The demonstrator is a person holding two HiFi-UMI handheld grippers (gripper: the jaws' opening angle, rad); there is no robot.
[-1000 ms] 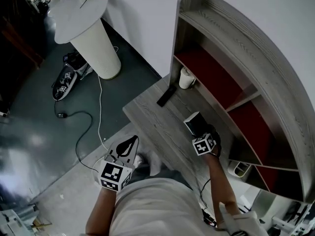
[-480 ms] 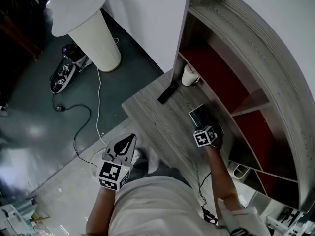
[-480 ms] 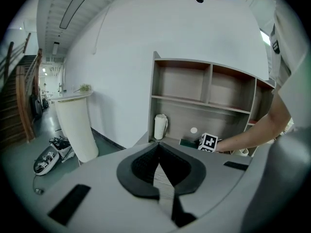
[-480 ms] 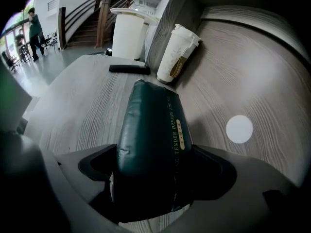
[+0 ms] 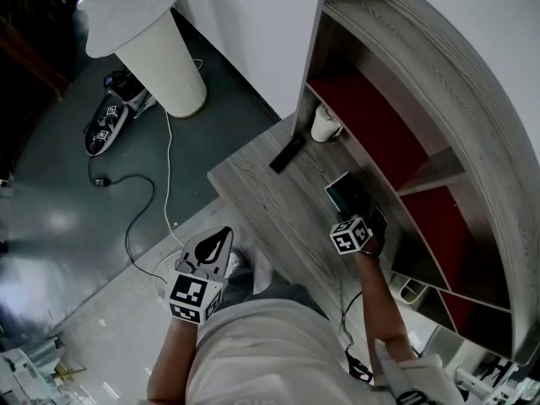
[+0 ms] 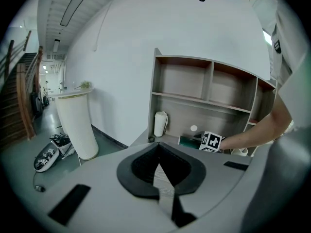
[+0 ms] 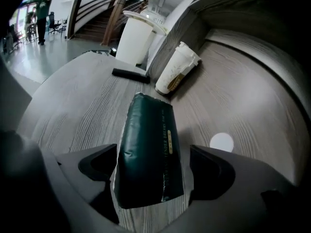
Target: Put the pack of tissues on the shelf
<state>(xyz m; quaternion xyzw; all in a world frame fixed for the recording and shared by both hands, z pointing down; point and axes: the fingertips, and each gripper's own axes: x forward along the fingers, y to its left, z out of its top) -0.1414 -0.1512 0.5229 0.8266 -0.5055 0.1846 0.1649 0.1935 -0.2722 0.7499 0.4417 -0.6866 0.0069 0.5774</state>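
The pack of tissues (image 5: 344,195) is dark green and soft; it sits between the jaws of my right gripper (image 5: 353,213), which is shut on it. In the right gripper view the pack (image 7: 148,149) points lengthwise away from me, just above the grey wood desk (image 7: 73,110), close to the back panel of the shelf's bottom bay. The shelf unit (image 5: 439,165) has red-backed compartments higher up. My left gripper (image 5: 223,238) hangs low beside the person's body, off the desk, shut and holding nothing; its view shows the pack (image 6: 189,141) far off.
A white paper roll (image 5: 325,125) leans in the shelf's corner, with a black remote (image 5: 288,153) lying next to it. A white round sticker (image 7: 222,142) marks the back panel. On the floor stand a white pedestal table (image 5: 160,57), cables and a marked device (image 5: 105,129).
My right gripper has carried the pack a little farther toward the shelf's bottom bay, and the pack's green face now shows. The left gripper has barely moved.
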